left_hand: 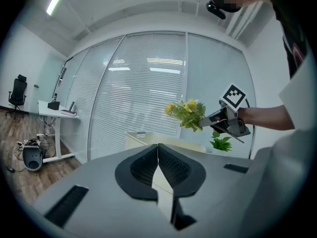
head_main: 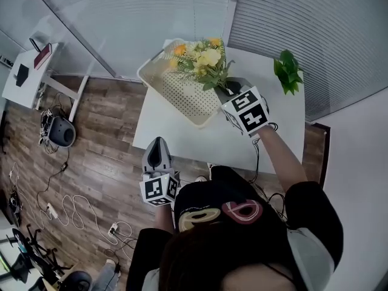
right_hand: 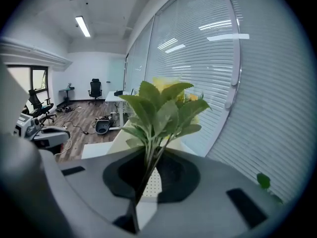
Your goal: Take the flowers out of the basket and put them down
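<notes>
Two grippers, one basket, one bunch, one small plant. Left side: my left gripper [head_main: 157, 143] hangs off the near edge of the white table [head_main: 182, 141], jaws closed against each other, nothing between them. Next over: a single cream perforated basket [head_main: 188, 99] on the table's far left corner. The flowers [head_main: 205, 59] are one bunch, with pale yellow heads, some orange ones, broad green leaves and thin green stems gathered at the bottom. The bunch is in the air above the basket's right end, clear of it. My right gripper [head_main: 229, 91] is clenched on the stems, leaves fanning up past the jaws. Far right: one small green plant [head_main: 288, 71] near the table's back corner.
</notes>
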A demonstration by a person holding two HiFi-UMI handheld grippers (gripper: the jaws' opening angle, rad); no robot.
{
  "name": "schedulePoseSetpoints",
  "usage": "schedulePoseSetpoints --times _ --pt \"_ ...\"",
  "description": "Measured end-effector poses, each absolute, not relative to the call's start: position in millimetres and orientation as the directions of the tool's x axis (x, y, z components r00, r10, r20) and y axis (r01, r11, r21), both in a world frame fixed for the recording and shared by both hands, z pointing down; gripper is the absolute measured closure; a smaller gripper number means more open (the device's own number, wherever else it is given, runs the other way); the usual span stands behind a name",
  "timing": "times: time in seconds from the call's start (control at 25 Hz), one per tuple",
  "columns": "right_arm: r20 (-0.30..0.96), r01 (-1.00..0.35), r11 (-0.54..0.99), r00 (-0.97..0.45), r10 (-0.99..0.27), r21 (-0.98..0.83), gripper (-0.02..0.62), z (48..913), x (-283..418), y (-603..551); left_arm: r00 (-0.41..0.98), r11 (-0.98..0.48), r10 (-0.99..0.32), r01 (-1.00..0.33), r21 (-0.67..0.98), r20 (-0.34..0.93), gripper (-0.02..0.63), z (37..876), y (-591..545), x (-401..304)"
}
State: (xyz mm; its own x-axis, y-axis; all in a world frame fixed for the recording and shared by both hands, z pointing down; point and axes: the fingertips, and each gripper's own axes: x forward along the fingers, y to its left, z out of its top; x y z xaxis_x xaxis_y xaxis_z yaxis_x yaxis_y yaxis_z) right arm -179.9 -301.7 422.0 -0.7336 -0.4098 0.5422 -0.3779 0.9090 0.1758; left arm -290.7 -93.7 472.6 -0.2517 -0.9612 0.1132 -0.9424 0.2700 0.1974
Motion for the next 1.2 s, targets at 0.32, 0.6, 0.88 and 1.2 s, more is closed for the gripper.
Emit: schedulePoseSetpoints --times 0.32,0.6,0.88,1.2 --pt "0.526 -0.442 0.876 -0.708 -0.472 0.192 0.549 417 -155 -293 -0.216 0.236 -0.969 -0.953 0.190 0.119 0.588 474 -99 -291" --pt "0.515 -0.514 0.836 -0.671 -0.532 0.194 0.549 413 -127 -283 -0.161 0.176 -0.983 -0.965 0.194 0.091 0.588 462 -105 -278" --pt "0.513 -0.558 0.808 -0.646 -0.565 0.188 0.549 420 -107 -278 -0.098 0.111 -0.992 -0.975 0.193 0.075 0.588 455 -118 -266" --pt "0.529 -0.610 0.773 -0.605 -0.594 0.170 0.549 445 -51 -259 -0.038 0.051 -0.996 -0.981 0.187 0.075 0.588 463 -112 -222"
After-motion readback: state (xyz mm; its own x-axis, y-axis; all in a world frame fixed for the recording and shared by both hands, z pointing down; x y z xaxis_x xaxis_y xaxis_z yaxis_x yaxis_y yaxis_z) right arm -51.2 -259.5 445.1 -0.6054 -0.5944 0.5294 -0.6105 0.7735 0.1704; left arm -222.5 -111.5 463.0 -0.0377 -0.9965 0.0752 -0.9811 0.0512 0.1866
